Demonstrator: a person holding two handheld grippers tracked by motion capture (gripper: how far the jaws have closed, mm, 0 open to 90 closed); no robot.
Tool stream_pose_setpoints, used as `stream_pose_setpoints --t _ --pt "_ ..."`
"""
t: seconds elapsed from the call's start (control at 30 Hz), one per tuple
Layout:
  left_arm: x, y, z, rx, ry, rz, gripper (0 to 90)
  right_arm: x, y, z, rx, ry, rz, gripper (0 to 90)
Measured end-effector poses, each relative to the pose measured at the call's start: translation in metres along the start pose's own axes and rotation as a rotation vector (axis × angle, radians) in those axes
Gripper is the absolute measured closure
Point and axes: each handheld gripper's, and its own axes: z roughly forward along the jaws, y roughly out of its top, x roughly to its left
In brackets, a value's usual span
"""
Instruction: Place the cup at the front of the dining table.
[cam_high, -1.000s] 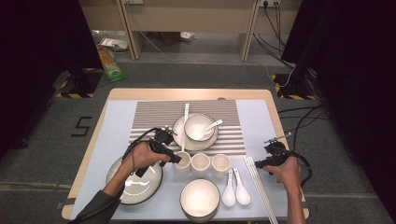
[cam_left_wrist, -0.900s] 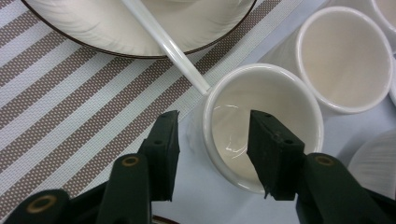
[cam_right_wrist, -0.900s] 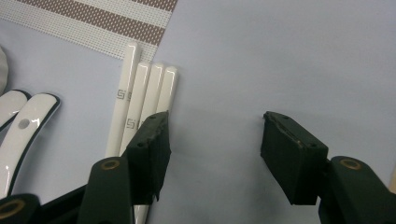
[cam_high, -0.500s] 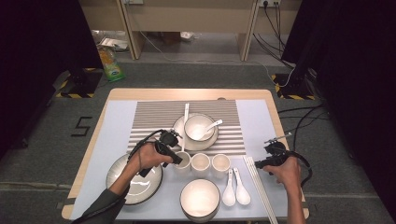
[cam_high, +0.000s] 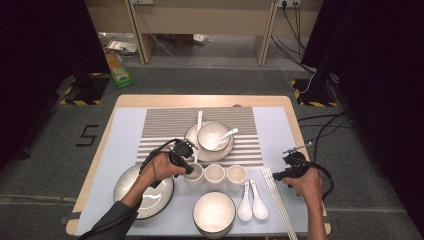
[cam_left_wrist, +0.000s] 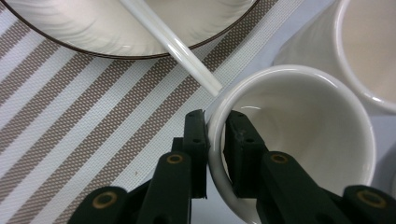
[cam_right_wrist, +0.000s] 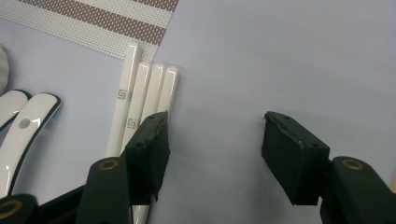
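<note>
Three small white cups stand in a row on the blue mat (cam_high: 125, 145). My left gripper (cam_high: 189, 168) is shut on the rim of the leftmost cup (cam_high: 195, 173), with one jaw inside and one outside. The left gripper view shows that cup (cam_left_wrist: 299, 140) pinched at its near rim by my left gripper (cam_left_wrist: 215, 140), and the cup stands upright. My right gripper (cam_high: 279, 175) hovers open over bare mat, just right of the white chopsticks (cam_high: 278, 202). In the right gripper view, my right gripper (cam_right_wrist: 215, 126) has nothing between its jaws and the chopsticks (cam_right_wrist: 140, 102) lie by its left jaw.
A bowl with a spoon sits on a plate (cam_high: 192, 135) on the striped mat, and a long white handle (cam_left_wrist: 173, 44) lies across that plate's rim. A large plate (cam_high: 131, 186) is at front left, an empty bowl (cam_high: 214, 212) at front centre, and two spoons (cam_high: 252, 200) beside it.
My left gripper has moved slightly right and down onto the leftmost cup's rim. The right gripper has stayed where it was.
</note>
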Motion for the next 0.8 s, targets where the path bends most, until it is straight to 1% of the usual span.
stream_pose_setpoints --t 0.03,0.07,0.2,0.27,0.43,0.47,0.53,0.57,0.8 --pt "0.000 0.000 -0.001 0.003 -0.001 0.006 79.9 0.000 0.000 0.000 -0.001 0.001 0.001 41.1" --pt "0.001 -0.001 -0.002 0.013 -0.005 0.020 80.1 0.000 0.000 0.000 -0.001 0.002 0.000 41.1" --pt "0.003 -0.003 -0.004 0.026 -0.012 0.032 80.6 -0.001 0.000 0.000 -0.003 0.005 0.002 41.2" --pt "0.004 -0.005 -0.006 0.035 -0.018 0.031 80.8 -0.001 0.000 0.000 -0.003 0.005 0.001 41.2" --pt "0.010 -0.009 -0.011 0.048 -0.008 0.036 80.9 0.000 0.000 0.000 0.002 0.002 0.000 41.1" --pt "0.010 -0.009 -0.011 0.048 -0.008 0.036 80.9 0.000 0.000 0.000 0.002 0.002 0.000 41.1" --pt "0.011 -0.009 -0.014 0.037 -0.009 0.023 81.0 0.000 0.001 0.000 0.005 0.003 0.003 41.0" --pt "0.013 -0.008 -0.017 0.036 -0.006 0.029 81.0 0.000 0.001 0.000 0.006 0.003 0.005 41.0" --pt "0.017 -0.006 -0.027 0.038 0.008 0.023 81.1 0.000 0.001 0.000 0.005 0.005 0.003 40.9"
